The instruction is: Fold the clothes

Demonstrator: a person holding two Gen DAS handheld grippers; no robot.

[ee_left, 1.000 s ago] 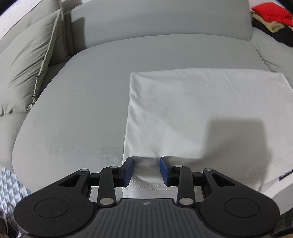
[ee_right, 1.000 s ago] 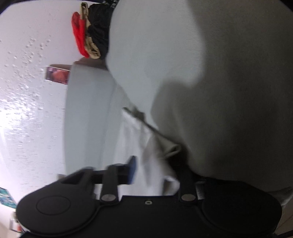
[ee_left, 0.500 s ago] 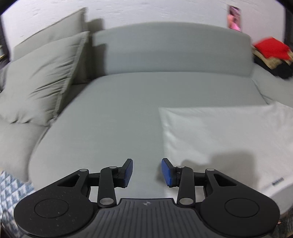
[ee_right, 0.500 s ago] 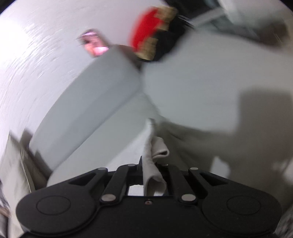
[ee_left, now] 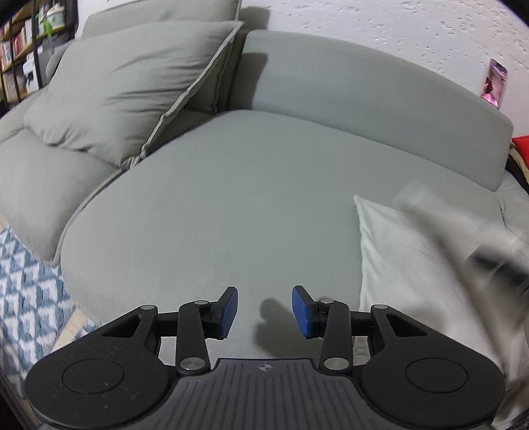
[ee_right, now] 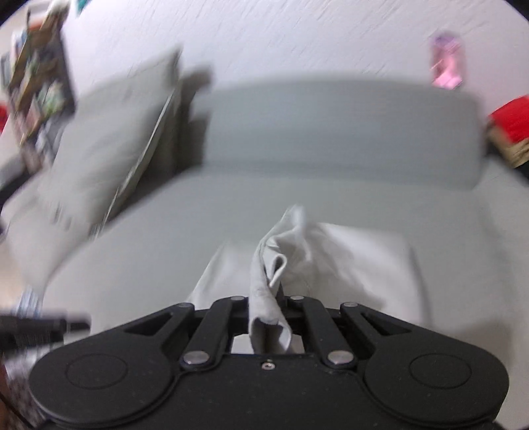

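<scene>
Right gripper point(ee_right: 266, 307) clamped on a bunched fold of the white garment point(ee_right: 357, 261), lifted off the grey sofa seat point(ee_right: 139, 251). Left gripper point(ee_left: 264, 311) jaws apart, empty, over bare seat beside the cloth. Pillow point(ee_left: 132, 86) left, clothes pile point(ee_right: 509, 129) right, white wall point(ee_left: 380, 23) behind

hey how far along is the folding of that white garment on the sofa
Partway. Done: the white garment lies on the sofa with a straight folded left edge. In hand: the right tongs are shut on a bunched edge of it, lifted; the left tongs are open and empty. Left: laying that edge over and flattening.
</scene>
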